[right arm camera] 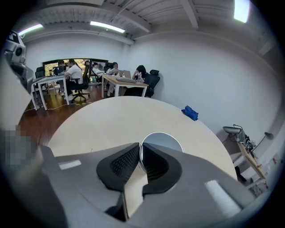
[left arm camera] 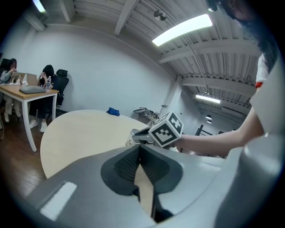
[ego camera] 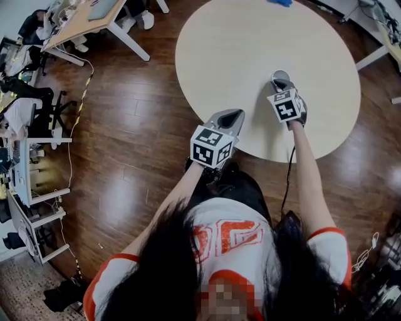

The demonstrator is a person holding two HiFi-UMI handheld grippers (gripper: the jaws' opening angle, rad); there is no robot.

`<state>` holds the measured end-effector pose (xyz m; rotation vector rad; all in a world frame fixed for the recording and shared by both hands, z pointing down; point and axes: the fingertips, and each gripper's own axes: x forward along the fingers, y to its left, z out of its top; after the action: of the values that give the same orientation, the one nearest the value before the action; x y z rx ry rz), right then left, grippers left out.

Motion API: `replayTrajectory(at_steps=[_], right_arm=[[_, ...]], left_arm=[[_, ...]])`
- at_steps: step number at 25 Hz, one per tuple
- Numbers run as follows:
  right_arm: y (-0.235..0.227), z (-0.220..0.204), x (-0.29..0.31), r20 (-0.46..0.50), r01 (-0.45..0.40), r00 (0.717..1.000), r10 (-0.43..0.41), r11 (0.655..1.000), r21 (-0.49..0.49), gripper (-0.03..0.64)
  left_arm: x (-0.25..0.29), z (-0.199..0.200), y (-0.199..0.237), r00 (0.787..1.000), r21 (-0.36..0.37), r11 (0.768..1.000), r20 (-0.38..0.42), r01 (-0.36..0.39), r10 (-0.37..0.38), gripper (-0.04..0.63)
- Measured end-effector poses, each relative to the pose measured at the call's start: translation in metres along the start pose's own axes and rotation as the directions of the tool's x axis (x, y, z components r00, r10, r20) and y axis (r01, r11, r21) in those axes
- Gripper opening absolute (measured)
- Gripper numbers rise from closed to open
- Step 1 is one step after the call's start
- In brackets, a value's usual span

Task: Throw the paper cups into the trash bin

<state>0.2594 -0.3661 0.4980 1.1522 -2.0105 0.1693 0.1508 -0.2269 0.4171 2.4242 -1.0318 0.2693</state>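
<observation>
Pinching the near wall of a white paper cup (right arm camera: 163, 140), the right gripper (right arm camera: 138, 153) has its jaws closed to a narrow slit on the rim. One pad appears to sit outside the cup and the other over its open mouth. In the head view the cup (ego camera: 279, 76) stands upright on the round pale surface (ego camera: 219, 50), right of centre in the frame, with the right gripper (ego camera: 281, 86) at its near side. The cup's base appears to rest on the surface, so I judge the step in hand to be the grasp itself, with the lift not yet begun.

The left gripper (left arm camera: 139, 152) is closed on nothing, its pads meeting at the tips. In the head view it (ego camera: 229, 118) hovers at the near edge of the surface, lower and left of the cup. From its own view the cup (left arm camera: 129, 138) shows small beside the other gripper's marker cube.

No trash bin shows in any view, and this is the only cup I can see. A small blue object (ego camera: 281, 2) lies at the far edge, at the top of the frame. The next move probably calls for a straight lift and a turn away from the surface to find the bin. A thin paper wall held only at the rim may buckle or slip, so a firm but modest squeeze seems wise.
</observation>
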Motion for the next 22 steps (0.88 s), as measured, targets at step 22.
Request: replayTrajectory(at_steps=[22], right_arm=[[0.190, 0.025, -0.176, 0.260, -0.068, 0.965, -0.034, 0.924, 0.375, 0.028]], left_arm=[[-0.137, -0.028, 0.024, 0.996, -0.084, 0.995, 0.076, 0.056, -0.049, 0.000]])
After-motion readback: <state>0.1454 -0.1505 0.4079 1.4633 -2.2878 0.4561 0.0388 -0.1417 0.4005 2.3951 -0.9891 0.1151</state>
